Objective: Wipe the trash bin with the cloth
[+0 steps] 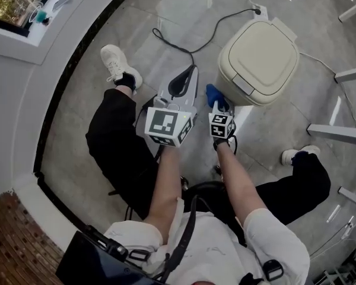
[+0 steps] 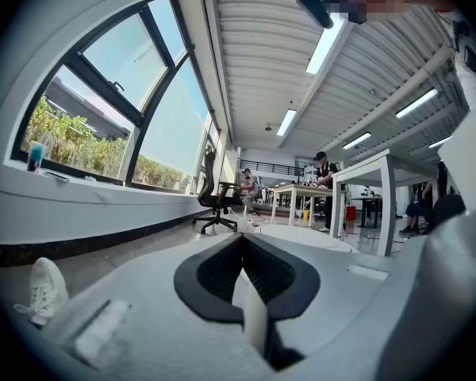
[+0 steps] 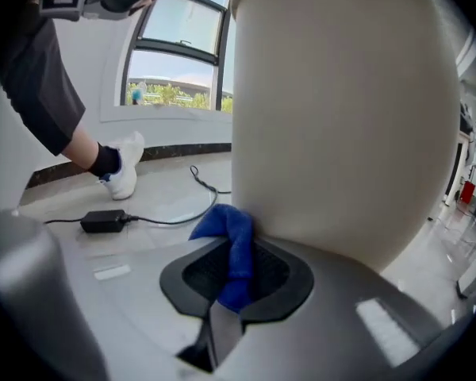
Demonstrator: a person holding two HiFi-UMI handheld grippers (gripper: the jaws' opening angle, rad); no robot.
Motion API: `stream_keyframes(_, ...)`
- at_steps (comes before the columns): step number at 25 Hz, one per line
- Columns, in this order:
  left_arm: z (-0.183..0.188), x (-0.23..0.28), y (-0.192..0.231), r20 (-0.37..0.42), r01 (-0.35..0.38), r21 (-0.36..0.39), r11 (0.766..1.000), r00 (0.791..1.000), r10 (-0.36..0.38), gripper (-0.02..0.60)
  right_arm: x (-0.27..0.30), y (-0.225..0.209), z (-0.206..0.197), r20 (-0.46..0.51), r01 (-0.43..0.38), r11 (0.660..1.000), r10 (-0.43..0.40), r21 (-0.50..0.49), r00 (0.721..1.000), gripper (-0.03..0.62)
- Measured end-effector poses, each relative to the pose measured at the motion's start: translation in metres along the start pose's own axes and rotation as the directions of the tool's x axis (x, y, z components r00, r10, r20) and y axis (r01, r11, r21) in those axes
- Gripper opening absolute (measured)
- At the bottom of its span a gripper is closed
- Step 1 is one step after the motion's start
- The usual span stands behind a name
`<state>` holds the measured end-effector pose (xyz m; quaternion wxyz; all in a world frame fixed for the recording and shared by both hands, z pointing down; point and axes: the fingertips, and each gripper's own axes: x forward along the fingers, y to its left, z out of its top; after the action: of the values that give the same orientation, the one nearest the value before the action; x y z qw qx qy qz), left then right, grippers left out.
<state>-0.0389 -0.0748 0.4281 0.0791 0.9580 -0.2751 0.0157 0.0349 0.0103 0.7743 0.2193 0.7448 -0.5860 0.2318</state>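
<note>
Cloth (image 3: 222,222) in right gripper (image 3: 236,254) touches trash bin (image 3: 341,109); cable (image 1: 219,25) behind.

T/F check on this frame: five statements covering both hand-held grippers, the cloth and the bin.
1. The right hand-held gripper is shut on the blue cloth. True.
2. The lid of the trash bin is closed. True.
3. The cloth is pressed on top of the lid. False: it touches the bin's side wall, low down.
4. The left hand-held gripper holds a second cloth. False: its jaws are together with nothing between them, away from the bin.
5. A black cable lies on the floor. True.
</note>
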Motion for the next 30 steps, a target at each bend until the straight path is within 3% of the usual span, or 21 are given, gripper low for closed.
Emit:
stream_keyframes(3, 0.004, -0.005, 0.007, 0.001, -0.020, 0.016, 1.000, 1.000, 0.020, 0.002, 0.006, -0.015, -0.025, -0.067, 0.049, 0.997, -0.045, 0.064, 0.997, 0.037)
stream_keyframes(6, 0.005, -0.013, 0.011, 0.005, -0.033, 0.012, 0.999, 0.999, 0.033, 0.002, -0.011, -0.022, -0.021, -0.060, 0.056, 0.993, -0.050, 0.100, 0.997, 0.037)
stream_keyframes(9, 0.008, -0.018, 0.008, 0.016, -0.029, 0.010, 1.000, 0.999, 0.029, 0.002, -0.055, -0.001, 0.025, 0.061, -0.005, 0.999, 0.002, 0.047, 0.998, 0.037)
stream_keyframes(11, 0.013, -0.022, 0.006, 0.032, -0.028, 0.002, 1.000, 0.999, 0.028, 0.002, -0.095, 0.014, 0.070, 0.191, -0.034, 0.999, 0.027, 0.034, 0.981, 0.036)
stream_keyframes(14, 0.020, -0.025, -0.003, 0.054, -0.017, -0.011, 1.000, 0.998, 0.017, 0.002, -0.154, 0.014, 0.137, 0.386, -0.045, 0.996, 0.013, 0.074, 0.923, 0.035)
stream_keyframes(17, 0.022, -0.024, -0.020, 0.061, 0.019, -0.010, 1.000, 0.998, -0.018, 0.002, -0.209, -0.006, 0.188, 0.537, -0.052, 0.990, -0.025, 0.128, 0.843, 0.035)
stream_keyframes(20, 0.024, -0.022, -0.034, 0.068, 0.051, -0.006, 0.999, 0.996, -0.050, 0.002, -0.245, -0.030, 0.215, 0.628, -0.038, 0.986, -0.074, 0.163, 0.775, 0.037)
stream_keyframes(21, 0.024, -0.021, -0.036, 0.068, 0.056, -0.006, 0.998, 0.996, -0.056, 0.002, -0.247, -0.037, 0.216, 0.629, -0.022, 0.985, -0.092, 0.171, 0.772, 0.037)
stream_keyframes(24, 0.016, -0.019, -0.043, 0.054, 0.068, -0.015, 0.998, 0.996, -0.067, 0.002, -0.227, -0.055, 0.194, 0.579, 0.033, 0.982, -0.137, 0.187, 0.804, 0.037)
stream_keyframes(27, 0.008, -0.016, -0.050, 0.038, 0.084, -0.014, 0.996, 0.996, -0.083, 0.002, -0.205, -0.059, 0.168, 0.550, 0.090, 0.987, -0.149, 0.133, 0.822, 0.037)
stream_keyframes(30, 0.001, -0.013, -0.051, 0.021, 0.086, -0.005, 0.996, 0.996, -0.086, 0.002, -0.160, -0.061, 0.117, 0.428, 0.087, 0.982, -0.152, 0.168, 0.891, 0.037)
